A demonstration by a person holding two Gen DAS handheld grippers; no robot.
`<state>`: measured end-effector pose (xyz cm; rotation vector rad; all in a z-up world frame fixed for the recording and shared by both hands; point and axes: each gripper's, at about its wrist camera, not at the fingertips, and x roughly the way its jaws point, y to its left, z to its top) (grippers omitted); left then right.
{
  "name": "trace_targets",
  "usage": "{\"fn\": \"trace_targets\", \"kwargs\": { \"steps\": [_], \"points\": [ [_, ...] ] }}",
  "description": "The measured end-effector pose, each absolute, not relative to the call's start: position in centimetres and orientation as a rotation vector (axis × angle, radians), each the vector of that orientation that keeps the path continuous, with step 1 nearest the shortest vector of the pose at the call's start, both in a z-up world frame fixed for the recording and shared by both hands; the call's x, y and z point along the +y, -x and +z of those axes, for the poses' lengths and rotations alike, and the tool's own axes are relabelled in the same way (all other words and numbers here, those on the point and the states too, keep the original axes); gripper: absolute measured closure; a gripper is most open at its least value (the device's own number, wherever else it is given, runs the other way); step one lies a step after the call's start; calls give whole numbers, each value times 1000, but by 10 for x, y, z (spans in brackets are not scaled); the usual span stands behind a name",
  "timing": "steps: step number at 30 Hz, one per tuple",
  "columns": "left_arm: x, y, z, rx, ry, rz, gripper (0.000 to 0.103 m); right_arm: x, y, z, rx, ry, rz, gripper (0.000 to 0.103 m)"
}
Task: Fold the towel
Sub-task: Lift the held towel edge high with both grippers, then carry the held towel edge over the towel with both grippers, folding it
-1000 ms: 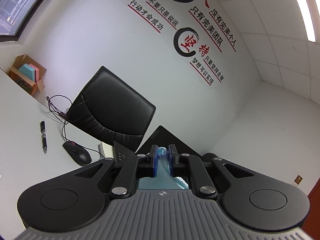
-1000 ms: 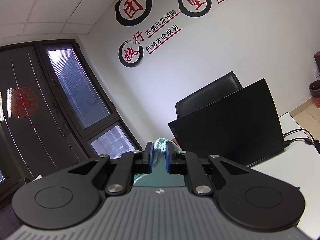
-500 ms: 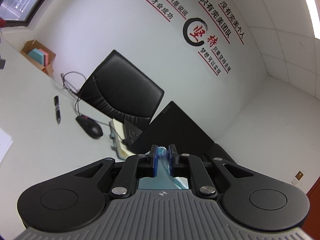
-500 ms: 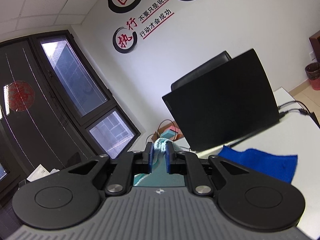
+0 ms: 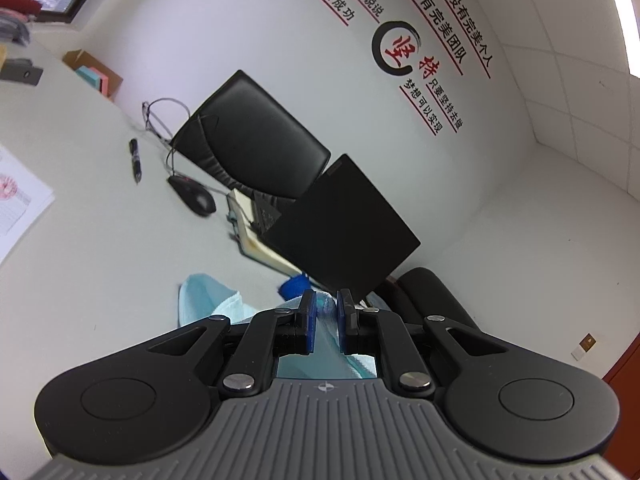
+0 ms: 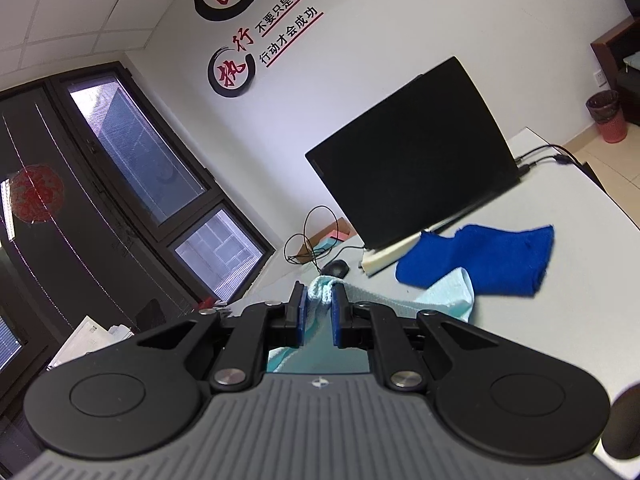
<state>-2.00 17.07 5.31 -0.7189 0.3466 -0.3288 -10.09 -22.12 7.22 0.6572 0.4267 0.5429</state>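
Both views have tipped down, so more of the white surface (image 5: pixel 100 248) shows now. From the left view, my left gripper (image 5: pixel 325 308) pinches the light blue towel (image 5: pixel 208 300), which hangs left of it. From the right view, my right gripper (image 6: pixel 319 300) pinches the towel (image 6: pixel 448 296); a dark blue cloth (image 6: pixel 496 258) lies ahead to its right.

Ahead of the tongs stands a black laptop (image 6: pixel 416 152), a dark blue cloth (image 6: pixel 492 258) before it; a mouse (image 5: pixel 192 196) and pen (image 5: pixel 135 159) lie ahead-left.
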Motion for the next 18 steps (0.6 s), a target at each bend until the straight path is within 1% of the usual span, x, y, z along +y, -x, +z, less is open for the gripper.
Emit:
{"fn": "trace_targets", "kwargs": {
  "steps": [11,18],
  "points": [
    [160,82,15,394,741,-277,91,-231,144,46,475,-708,533,90],
    [165,101,2,439,799,-266,91,-237,172,30,506,-740,527,90]
  ]
}}
